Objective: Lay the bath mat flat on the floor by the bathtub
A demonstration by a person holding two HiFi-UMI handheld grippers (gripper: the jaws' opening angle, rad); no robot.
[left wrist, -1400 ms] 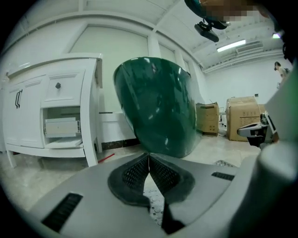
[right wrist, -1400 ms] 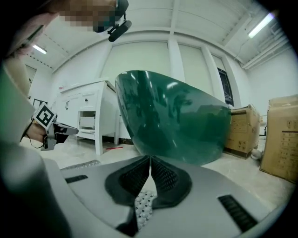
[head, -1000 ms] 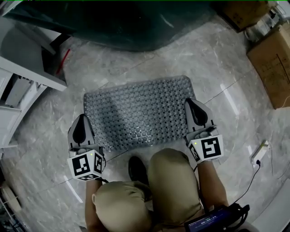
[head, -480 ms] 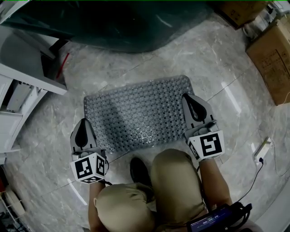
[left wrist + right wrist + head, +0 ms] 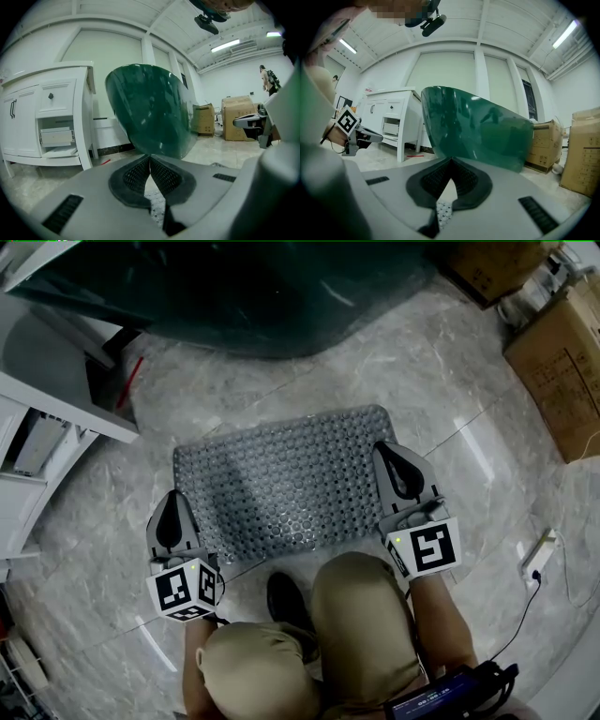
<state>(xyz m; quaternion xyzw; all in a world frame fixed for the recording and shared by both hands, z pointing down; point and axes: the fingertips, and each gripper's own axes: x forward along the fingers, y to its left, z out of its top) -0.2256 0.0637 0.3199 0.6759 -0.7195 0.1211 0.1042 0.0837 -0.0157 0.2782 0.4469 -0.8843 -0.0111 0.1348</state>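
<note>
Grey bath mat (image 5: 281, 479), flat, under fingers (image 5: 136, 176) (apparently free)

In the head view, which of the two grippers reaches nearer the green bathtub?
The right gripper: its tips reach up the bath mat's right edge toward the bathtub; the left gripper sits at the near-left corner.

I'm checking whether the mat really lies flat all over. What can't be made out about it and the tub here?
Head view: the right edge of the mat lies under the right gripper, its near left corner under the left gripper.
Both gripper views: each gripper's own body hides the mat, save a sliver in the gap between the jaws.
Head view: the bathtub is cut off by the top edge.
</note>
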